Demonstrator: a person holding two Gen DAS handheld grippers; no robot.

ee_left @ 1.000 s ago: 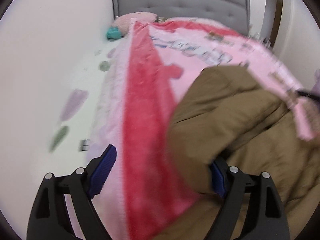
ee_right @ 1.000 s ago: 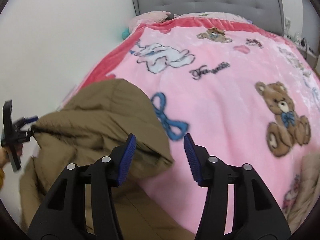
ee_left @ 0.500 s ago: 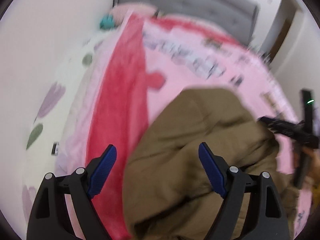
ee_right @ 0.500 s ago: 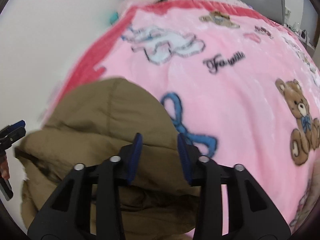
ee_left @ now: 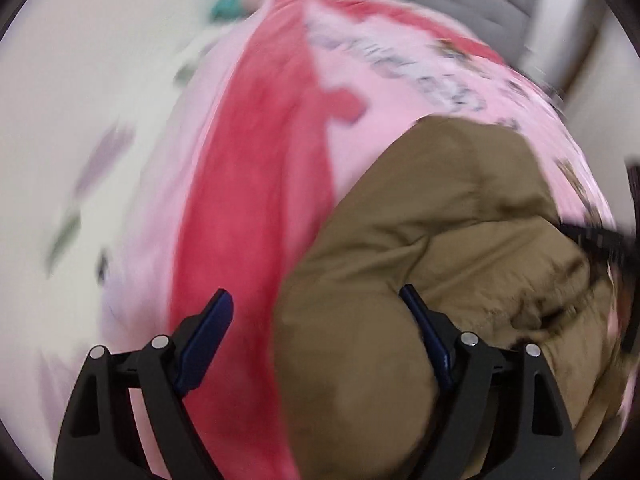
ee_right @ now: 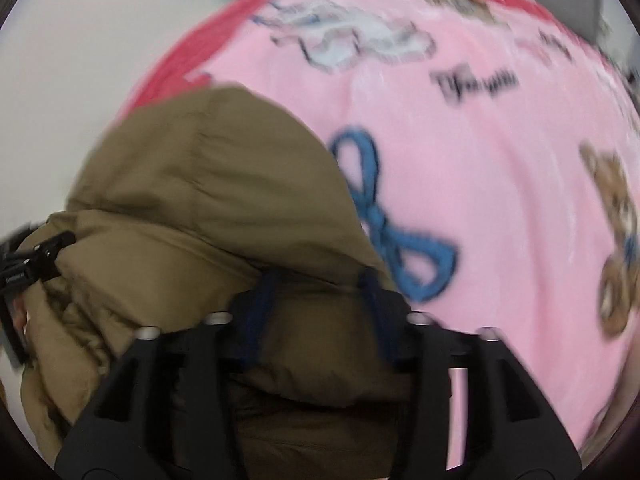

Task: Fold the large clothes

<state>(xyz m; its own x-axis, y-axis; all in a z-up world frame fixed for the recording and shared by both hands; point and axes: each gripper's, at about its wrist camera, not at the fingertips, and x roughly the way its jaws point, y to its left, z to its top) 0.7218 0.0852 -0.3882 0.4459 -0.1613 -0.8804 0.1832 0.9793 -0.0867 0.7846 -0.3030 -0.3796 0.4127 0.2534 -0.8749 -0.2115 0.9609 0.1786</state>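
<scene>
A bulky olive-brown padded jacket (ee_right: 208, 200) lies bunched on the pink teddy-print fleece blanket (ee_right: 480, 168). The right gripper (ee_right: 320, 292), jaws just opening, straddles its folds; the left gripper (ee_left: 316, 312) gapes wide over its edge.

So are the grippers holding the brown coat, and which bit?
Neither holds it. The left gripper stands open over the brown coat. The right gripper has just been opening, with a fold below the hood between its fingers.
</scene>
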